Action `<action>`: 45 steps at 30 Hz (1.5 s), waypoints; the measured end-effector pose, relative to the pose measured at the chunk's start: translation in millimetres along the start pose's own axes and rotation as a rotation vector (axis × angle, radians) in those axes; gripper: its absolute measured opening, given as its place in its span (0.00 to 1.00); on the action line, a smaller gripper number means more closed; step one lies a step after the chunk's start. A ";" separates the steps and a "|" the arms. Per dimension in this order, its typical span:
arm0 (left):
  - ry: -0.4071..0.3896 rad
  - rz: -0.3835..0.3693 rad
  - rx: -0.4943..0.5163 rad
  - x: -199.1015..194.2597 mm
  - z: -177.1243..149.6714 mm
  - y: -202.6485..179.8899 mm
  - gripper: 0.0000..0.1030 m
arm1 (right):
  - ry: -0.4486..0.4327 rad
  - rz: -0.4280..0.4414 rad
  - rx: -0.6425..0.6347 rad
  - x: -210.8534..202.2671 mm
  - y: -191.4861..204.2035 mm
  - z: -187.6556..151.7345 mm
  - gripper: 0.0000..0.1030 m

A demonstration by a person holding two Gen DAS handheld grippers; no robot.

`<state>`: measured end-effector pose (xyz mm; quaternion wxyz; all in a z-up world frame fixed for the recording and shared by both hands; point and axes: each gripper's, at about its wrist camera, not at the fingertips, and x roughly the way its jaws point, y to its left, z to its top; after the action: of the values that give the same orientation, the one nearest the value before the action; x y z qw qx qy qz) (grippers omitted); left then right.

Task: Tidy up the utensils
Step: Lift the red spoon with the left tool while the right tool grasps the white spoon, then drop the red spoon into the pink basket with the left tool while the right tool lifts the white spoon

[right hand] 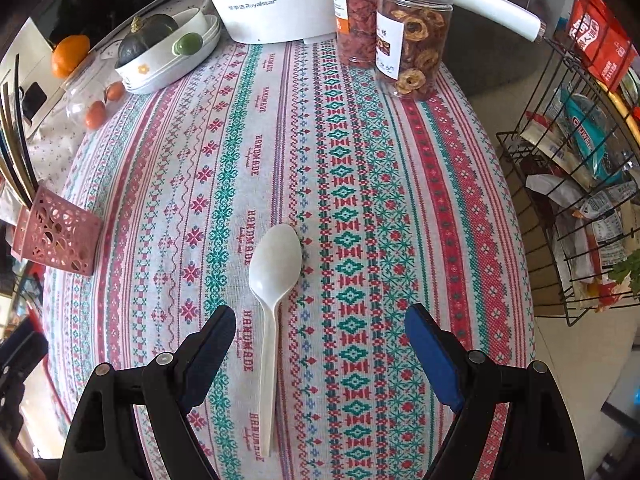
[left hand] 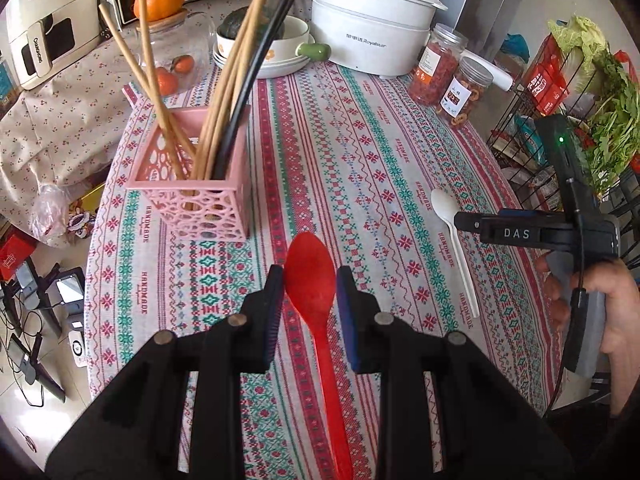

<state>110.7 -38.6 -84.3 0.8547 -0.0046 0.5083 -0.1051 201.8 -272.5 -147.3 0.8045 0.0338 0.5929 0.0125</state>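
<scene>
I have the left gripper (left hand: 310, 280) clamped on the red spoon (left hand: 311, 276) at the lower centre of its frame, pads pinching the bowl's edges. It looks like light, stiff, slick plastic, so a hold nearer the neck might twist less. The right gripper (right hand: 320, 330) hangs with jaws wide apart over the one white spoon (right hand: 274, 264) lying mid-frame. I count two spoons and one pink holder (left hand: 192, 184), upper left, already bristling with chopsticks (left hand: 228, 80).
</scene>
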 end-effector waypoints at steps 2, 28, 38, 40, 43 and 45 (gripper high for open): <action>-0.001 -0.002 0.003 -4.1 -4.1 9.4 0.27 | 0.002 0.001 -0.009 5.1 8.0 1.7 0.83; -0.135 -0.083 -0.076 -50.4 -10.6 54.3 0.27 | -0.073 -0.026 -0.098 -4.0 52.2 7.2 0.34; -0.275 -0.053 -0.090 -79.6 -3.4 60.8 0.27 | -0.274 0.108 -0.111 -76.2 65.1 -4.6 0.34; -0.312 -0.058 -0.103 -87.2 -1.0 65.1 0.27 | -0.317 0.134 -0.113 -91.1 71.4 -8.5 0.34; -0.380 -0.065 -0.130 -99.6 4.8 73.1 0.27 | -0.374 0.170 -0.117 -109.7 78.1 -13.3 0.34; -0.437 -0.065 -0.151 -108.3 9.4 77.3 0.27 | -0.410 0.186 -0.124 -119.5 83.2 -16.7 0.34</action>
<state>82.5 56.0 5.3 0.9379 -0.1074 0.3171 -0.0909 152.1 -196.0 -32.6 0.9040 0.0408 0.4095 0.1159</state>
